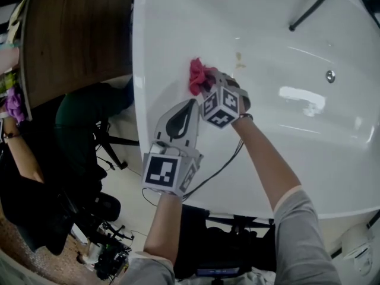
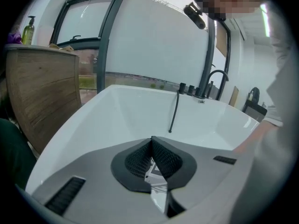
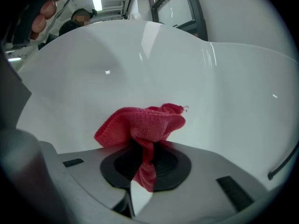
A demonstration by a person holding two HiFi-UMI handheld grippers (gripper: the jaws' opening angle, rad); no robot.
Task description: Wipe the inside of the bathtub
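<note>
**Q:** Well, where did we hold the red cloth (image 3: 140, 125)?

**A:** Pinched in our right hand-held gripper (image 3: 145, 162), against the bathtub (image 1: 267, 135) wall. A yellowish smear (image 1: 239, 60) lay near, beyond the cloth. Our left hand-held gripper (image 2: 152, 160), jaws together and empty, hung farther back.

**Q:** Any writing?

**A:** None we could read on bathtub or cloth.

The right gripper (image 3: 140, 164) pinches a bunched red cloth (image 3: 140, 127) against the white bathtub (image 3: 196, 78) inner wall.
</note>
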